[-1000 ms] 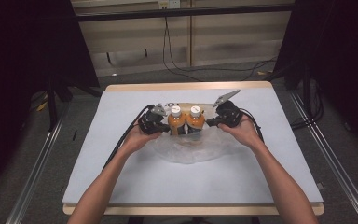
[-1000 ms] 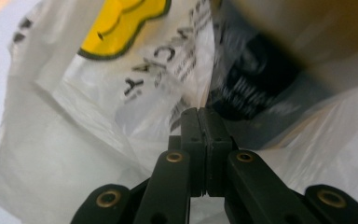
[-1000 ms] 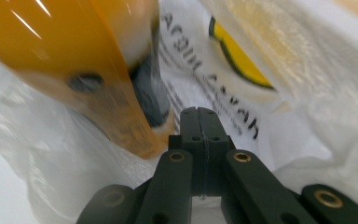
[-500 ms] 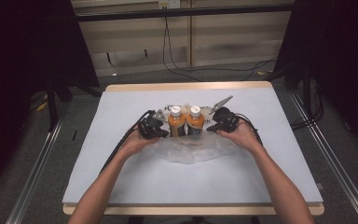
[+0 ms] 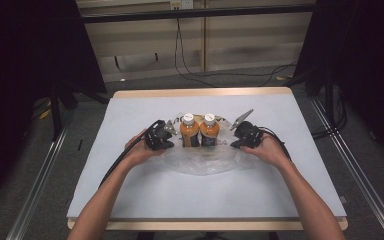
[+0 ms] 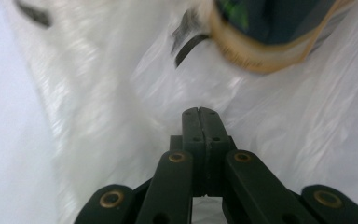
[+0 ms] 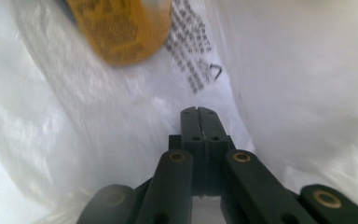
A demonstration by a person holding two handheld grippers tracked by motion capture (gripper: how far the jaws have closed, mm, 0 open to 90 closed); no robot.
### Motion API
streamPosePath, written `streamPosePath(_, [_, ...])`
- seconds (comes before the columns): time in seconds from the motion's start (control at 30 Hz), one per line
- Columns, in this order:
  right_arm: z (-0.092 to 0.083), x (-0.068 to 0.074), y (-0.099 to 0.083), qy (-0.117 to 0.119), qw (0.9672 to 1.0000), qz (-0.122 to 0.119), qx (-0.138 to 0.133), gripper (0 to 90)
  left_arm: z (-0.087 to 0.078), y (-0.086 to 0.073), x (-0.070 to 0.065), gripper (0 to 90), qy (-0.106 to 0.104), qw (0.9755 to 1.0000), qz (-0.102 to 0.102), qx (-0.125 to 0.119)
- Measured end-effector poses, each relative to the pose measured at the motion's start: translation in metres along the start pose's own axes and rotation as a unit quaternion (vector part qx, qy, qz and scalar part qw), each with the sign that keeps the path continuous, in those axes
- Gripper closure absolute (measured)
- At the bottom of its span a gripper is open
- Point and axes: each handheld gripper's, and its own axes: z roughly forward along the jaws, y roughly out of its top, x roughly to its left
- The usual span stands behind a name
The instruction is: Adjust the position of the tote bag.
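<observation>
The right gripper (image 7: 199,112), fingers pressed together, meets the plastic bag (image 7: 284,70) below an orange bottle (image 7: 121,28).

Lab-style recording bay: black curtains (image 5: 25,75), white table (image 5: 130,200), floor cables (image 5: 200,70), metal rails (image 5: 35,185).

Two bottles (image 5: 200,131) side by side on plastic bag (image 5: 205,162), mid-table (image 5: 130,190)

Count on table: two orange bottles (image 5: 199,132) with white caps, one clear plastic bag (image 5: 205,162), two handheld grippers (image 5: 172,139)
</observation>
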Motion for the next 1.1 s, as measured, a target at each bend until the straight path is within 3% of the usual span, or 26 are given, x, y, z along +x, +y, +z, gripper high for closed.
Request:
streamPosePath(0.03, [-0.002, 0.0, -0.002, -0.002, 1.0, 0.001, 0.005, 90.0, -0.001, -0.001, 0.001, 90.0, -0.002, 1.0, 0.006, 0.004])
streamPosePath(0.07, [-0.003, -0.001, -0.003, -0.003, 1.0, -0.001, 0.007, 90.0, -0.002, -0.004, 0.001, 90.0, -0.002, 1.0, -0.003, 0.002])
streamPosePath(0.17, [-0.006, -0.002, -0.005, -0.007, 0.9999, -0.003, 0.015, 90.0, -0.004, -0.009, 0.001, 90.0, 0.0, 1.0, -0.003, 0.005])
streamPosePath(0.3, [-0.008, -0.002, -0.006, -0.019, 0.9994, -0.002, 0.027, 90.0, -0.008, -0.012, -0.002, 90.0, 0.006, 0.9997, 0.014, 0.021])
streamPosePath(0.33, [-0.008, -0.003, -0.007, -0.022, 0.9992, -0.006, 0.033, 90.0, -0.008, -0.013, -0.003, 90.0, 0.005, 0.9997, 0.008, 0.02])
streamPosePath(0.67, [-0.016, -0.009, -0.018, -0.049, 0.9974, -0.009, 0.052, 90.0, -0.018, -0.021, -0.005, 90.0, 0.002, 0.9979, 0.032, 0.056])
streamPosePath(0.7, [-0.016, -0.009, -0.019, -0.054, 0.997, -0.014, 0.054, 90.0, -0.018, -0.022, -0.006, 90.0, 0.002, 0.9982, 0.022, 0.055])
streamPosePath(0.8, [-0.018, -0.01, -0.022, -0.056, 0.9966, -0.012, 0.059, 90.0, -0.02, -0.025, -0.004, 90.0, 0.006, 0.9978, 0.024, 0.061])
streamPosePath(0.87, [-0.02, -0.012, -0.025, -0.044, 0.9974, -0.005, 0.056, 90.0, -0.02, -0.027, -0.002, 90.0, 0.007, 0.9977, 0.02, 0.064])
streamPosePath(1.1, [-0.026, -0.011, -0.032, -0.058, 0.9954, -0.024, 0.072, 90.0, -0.021, -0.03, 0.002, 90.0, 0.008, 0.9979, 0.013, 0.063])
